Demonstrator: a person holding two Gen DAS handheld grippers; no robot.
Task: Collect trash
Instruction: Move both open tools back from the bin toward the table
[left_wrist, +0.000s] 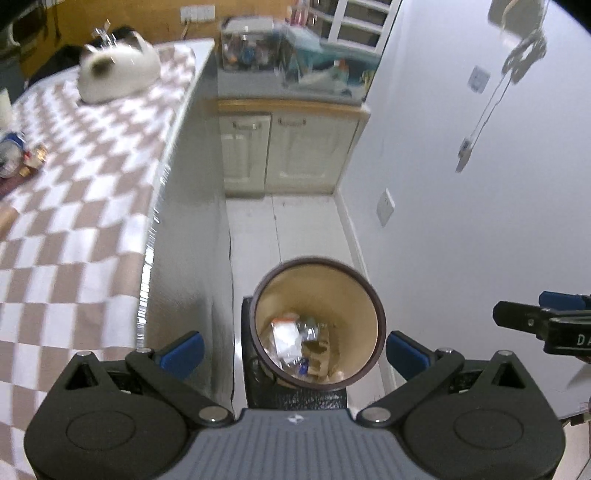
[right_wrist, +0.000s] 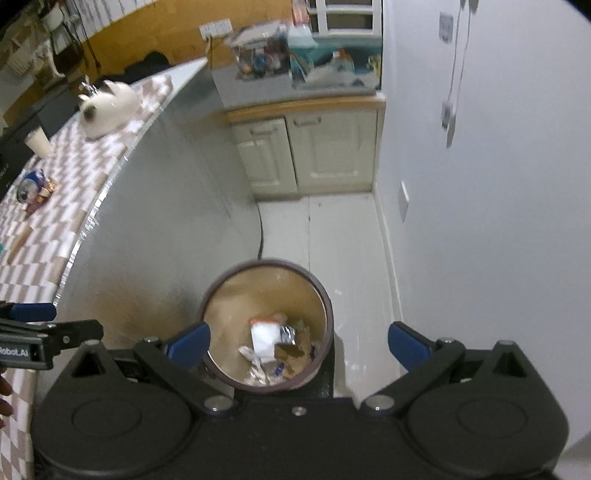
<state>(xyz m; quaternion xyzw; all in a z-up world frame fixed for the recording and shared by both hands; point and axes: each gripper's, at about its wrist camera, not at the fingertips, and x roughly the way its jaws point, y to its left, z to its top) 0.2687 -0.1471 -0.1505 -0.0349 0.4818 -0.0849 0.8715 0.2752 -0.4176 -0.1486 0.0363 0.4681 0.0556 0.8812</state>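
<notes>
From the right wrist view, the side of the left tongs (right_wrist: 27, 352) carries white lettering that reads "Robot.AI", its first letter partly cut off at the frame edge. From the left wrist view, the right tongs (left_wrist: 554, 325) show only the white letters "DA" before the picture ends. Nothing else is legible; the rest is too blurred

— Round tan bin (left_wrist: 364, 295) with dark rim: smooth, glossy plastic inside. Crinkled foil and paper scraps (right_wrist: 271, 343) at bottom.
— Checked brown-and-white tablecloth (left_wrist: 81, 206), left of frame: matt cloth. Black gripper fingers (left_wrist: 410, 352) with blue pads: matt plastic.
</notes>
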